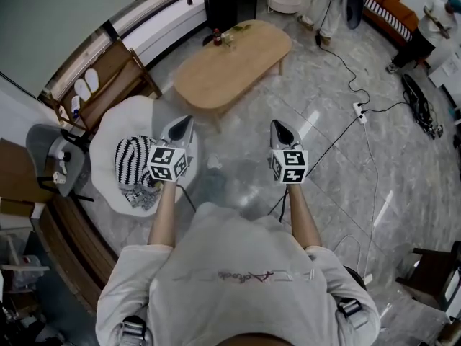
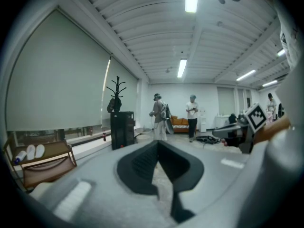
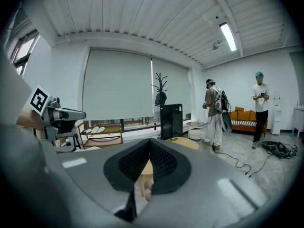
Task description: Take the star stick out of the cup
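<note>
Ahead of both grippers, well apart across the grey marbled floor (image 1: 338, 171), stands the oval wooden table (image 1: 230, 74), smooth-topped and round-edged. At its far end, beside a dark bottle (image 1: 216, 37), sits what is judged to be the cup (image 1: 230, 40), small and greenish. The star stick is too small to make out, so its axis is undetermined. The left gripper (image 1: 186, 120) and right gripper (image 1: 277, 124) show jaws pressed together, empty. Neither is clearly nearer.

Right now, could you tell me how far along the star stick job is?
Nothing looks done. The left gripper and right gripper are shut and empty, short of the table. Still to do: reach the small item there, possibly the cup, and pull the stick.
</note>
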A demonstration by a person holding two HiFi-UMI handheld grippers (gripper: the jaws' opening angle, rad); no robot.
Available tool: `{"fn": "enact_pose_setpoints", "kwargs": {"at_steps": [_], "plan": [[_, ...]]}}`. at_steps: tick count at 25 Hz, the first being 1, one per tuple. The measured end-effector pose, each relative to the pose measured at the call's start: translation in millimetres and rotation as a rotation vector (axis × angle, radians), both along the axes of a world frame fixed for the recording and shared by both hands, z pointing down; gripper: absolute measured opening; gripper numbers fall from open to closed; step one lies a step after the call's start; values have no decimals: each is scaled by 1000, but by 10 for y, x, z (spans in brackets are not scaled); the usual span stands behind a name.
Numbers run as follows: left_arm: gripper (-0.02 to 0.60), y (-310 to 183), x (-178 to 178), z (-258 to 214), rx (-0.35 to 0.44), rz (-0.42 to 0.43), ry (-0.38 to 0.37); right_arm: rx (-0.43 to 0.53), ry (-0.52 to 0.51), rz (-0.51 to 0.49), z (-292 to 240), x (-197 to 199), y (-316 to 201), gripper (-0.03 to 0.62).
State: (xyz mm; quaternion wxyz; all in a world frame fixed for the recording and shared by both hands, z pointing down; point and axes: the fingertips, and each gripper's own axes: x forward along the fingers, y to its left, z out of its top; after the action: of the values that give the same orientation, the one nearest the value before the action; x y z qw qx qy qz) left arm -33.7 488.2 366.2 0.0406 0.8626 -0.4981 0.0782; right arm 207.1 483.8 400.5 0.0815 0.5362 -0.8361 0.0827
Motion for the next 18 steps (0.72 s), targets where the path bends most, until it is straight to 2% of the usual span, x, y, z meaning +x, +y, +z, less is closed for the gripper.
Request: {"fn": "enact_pose_setpoints", "kwargs": {"at_steps": [11, 18], "plan": [[0, -469, -111, 120, -10, -6, 9, -12, 12, -10, 97, -115, -474, 3], [0, -973, -216, 216, -19, -6, 29, -17, 34, -29, 155, -261, -937, 5]]}}
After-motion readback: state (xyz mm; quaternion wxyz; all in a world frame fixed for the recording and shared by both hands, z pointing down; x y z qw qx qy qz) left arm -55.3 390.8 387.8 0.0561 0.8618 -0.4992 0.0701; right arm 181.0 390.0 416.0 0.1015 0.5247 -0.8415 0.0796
